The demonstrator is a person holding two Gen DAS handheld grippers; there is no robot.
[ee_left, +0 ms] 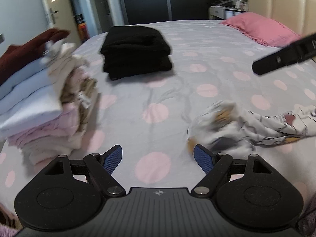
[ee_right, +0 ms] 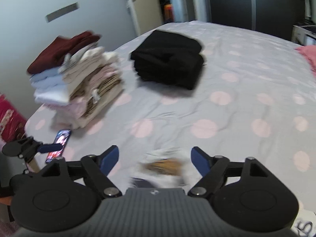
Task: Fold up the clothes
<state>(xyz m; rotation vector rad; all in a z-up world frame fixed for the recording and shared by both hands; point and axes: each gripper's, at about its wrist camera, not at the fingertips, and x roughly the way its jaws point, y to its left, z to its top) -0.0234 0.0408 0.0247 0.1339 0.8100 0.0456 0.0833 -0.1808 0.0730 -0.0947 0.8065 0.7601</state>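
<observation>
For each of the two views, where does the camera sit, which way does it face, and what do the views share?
Left wrist: on the left gripper, angled down across the bed toward the headboard; jaws open, the right gripper showing at right.
Right wrist: on the right gripper, angled down across the bed toward the door; jaws open over the rumpled patterned garment, the left gripper showing at left.
Shared: the black folded pile, the mixed stack, the patterned garment.
</observation>
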